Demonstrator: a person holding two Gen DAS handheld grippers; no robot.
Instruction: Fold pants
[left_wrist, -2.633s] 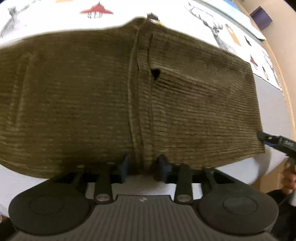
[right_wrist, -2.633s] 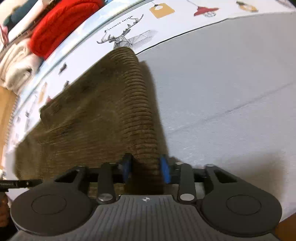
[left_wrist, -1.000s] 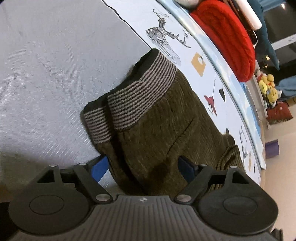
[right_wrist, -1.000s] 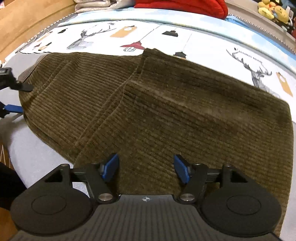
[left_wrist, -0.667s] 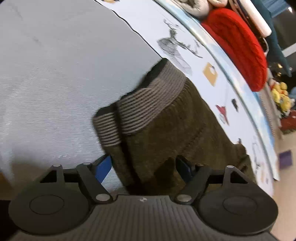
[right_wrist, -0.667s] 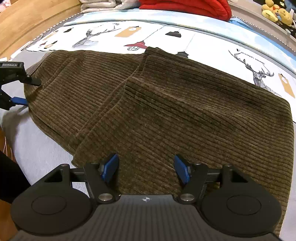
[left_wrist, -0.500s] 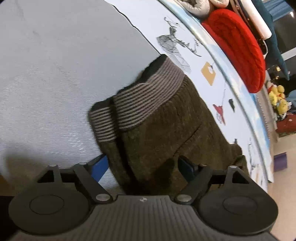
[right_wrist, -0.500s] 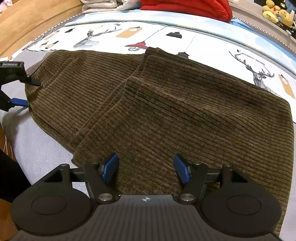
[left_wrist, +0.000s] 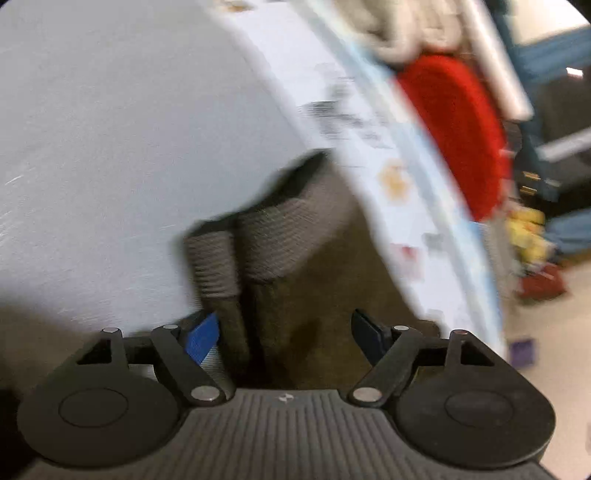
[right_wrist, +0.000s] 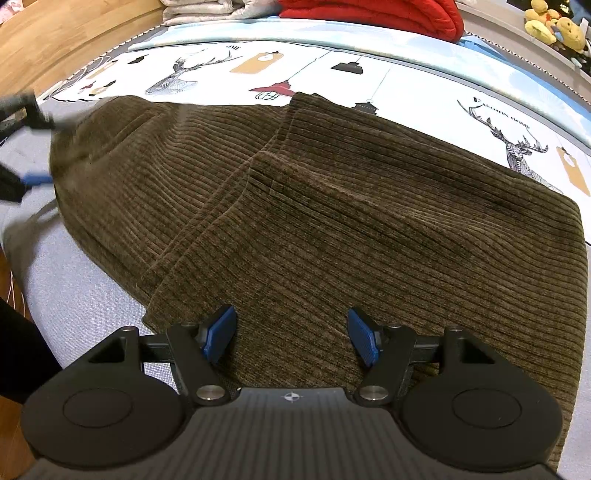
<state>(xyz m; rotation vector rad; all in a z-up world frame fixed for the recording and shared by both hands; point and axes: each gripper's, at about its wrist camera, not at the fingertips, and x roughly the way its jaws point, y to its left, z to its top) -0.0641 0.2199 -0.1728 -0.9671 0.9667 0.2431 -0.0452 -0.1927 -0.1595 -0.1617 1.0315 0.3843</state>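
Corduroy, olive-brown, fills the right wrist view: the folded pants (right_wrist: 332, 221) lie flat on the grey mat (right_wrist: 74, 295). The right gripper (right_wrist: 291, 338) tips steeply down over their near edge, jaws parted, blue pads clear of the cloth. Toward ten o'clock the left gripper (right_wrist: 26, 147) reaches the far end. In its own blurred view, the left gripper (left_wrist: 284, 334) straddles the striped cuffs (left_wrist: 258, 243), jaws just narrowing, seemingly not yet pinching. A red cushion (left_wrist: 458, 129) lies at two o'clock.
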